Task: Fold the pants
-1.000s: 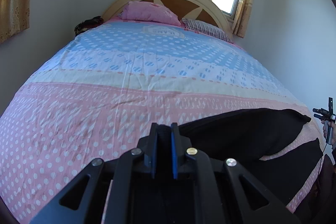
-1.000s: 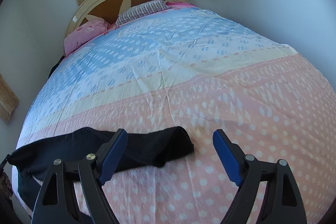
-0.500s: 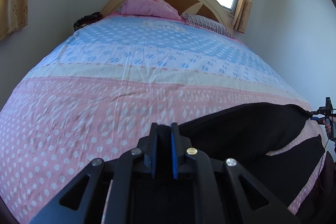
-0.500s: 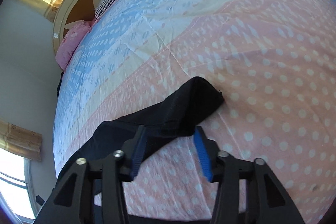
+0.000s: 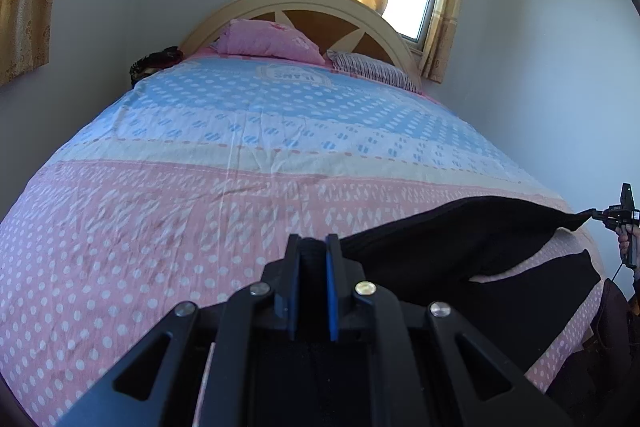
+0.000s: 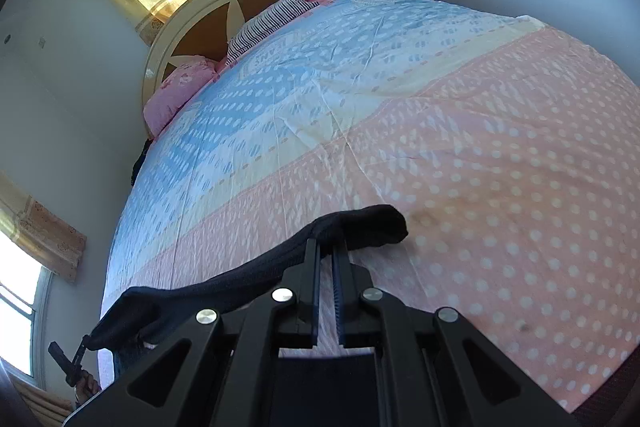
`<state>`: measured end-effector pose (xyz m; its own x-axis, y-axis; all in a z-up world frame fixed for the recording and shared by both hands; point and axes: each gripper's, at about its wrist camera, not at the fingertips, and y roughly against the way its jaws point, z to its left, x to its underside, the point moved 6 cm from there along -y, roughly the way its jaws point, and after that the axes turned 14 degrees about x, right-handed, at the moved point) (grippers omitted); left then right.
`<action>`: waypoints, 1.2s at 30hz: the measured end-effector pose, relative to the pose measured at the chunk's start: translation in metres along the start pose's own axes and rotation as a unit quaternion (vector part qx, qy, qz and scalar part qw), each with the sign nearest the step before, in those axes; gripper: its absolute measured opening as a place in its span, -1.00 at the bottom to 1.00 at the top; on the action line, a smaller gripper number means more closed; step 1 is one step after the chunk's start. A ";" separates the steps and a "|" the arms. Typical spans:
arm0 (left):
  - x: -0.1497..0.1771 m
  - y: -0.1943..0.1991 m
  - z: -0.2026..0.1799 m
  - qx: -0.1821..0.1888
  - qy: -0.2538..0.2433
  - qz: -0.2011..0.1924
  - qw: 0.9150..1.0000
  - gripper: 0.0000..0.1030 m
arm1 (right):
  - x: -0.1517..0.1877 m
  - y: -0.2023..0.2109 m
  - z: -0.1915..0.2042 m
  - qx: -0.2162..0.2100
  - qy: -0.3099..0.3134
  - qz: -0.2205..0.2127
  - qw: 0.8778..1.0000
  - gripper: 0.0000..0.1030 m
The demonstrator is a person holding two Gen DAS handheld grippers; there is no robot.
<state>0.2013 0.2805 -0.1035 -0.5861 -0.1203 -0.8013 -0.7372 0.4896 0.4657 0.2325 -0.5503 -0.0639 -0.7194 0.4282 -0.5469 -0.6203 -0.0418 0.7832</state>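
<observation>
The black pants [image 5: 460, 239] stretch across the foot of the bed [image 5: 248, 155], one edge raised off the sheet while a lower layer lies flat near the mattress edge. The left hand-held gripper [image 5: 314, 247] is pinching one end of that raised edge, and the right hand-held gripper [image 6: 327, 247] has clamped its pads on the opposite end. Holding both ends taut likely keeps the leg straight, so it can be carried over in one clean fold.

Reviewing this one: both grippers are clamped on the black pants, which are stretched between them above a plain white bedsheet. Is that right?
Not quite. The bedsheet is not plain white: it has pink, cream and blue bands with white dots, as the left wrist view shows. The rest holds: the left gripper and right gripper both clamp the black pants.
</observation>
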 end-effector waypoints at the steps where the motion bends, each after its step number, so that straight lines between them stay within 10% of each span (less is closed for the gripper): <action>1: 0.005 0.003 0.001 0.000 0.003 0.001 1.000 -0.78 | 0.007 0.007 -0.006 0.000 0.002 0.000 1.000 -0.90; 16: 0.076 0.020 0.008 -0.002 0.021 0.030 0.999 -0.78 | 0.100 0.010 -0.082 0.070 0.021 0.056 0.996 -0.89; 19: 0.079 0.016 0.010 -0.005 0.029 0.034 0.999 -0.77 | 0.097 0.007 -0.083 0.128 0.039 0.037 0.990 -0.71; 21: 0.078 0.017 0.008 -0.007 0.025 0.033 0.999 -0.77 | 0.091 0.018 -0.079 0.192 0.070 0.004 0.979 -0.15; 24: 0.074 0.015 0.005 -0.013 0.015 0.037 0.999 -0.77 | 0.079 0.056 -0.044 0.217 0.099 -0.076 0.968 -0.09; 29: 0.069 0.009 0.006 -0.019 0.011 0.037 0.999 -0.76 | 0.110 0.064 0.088 0.133 0.281 -0.102 0.945 -0.09; 36: 0.073 0.011 0.008 -0.017 0.012 0.040 0.999 -0.76 | 0.227 -0.005 0.228 0.052 0.499 -0.059 0.863 -0.09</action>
<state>0.1529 0.2837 -0.1599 -0.6506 -0.1028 -0.7524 -0.6987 0.4691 0.5402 0.1432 -0.2467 -0.1243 -0.5954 -0.5697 -0.5665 -0.7142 0.0525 0.6979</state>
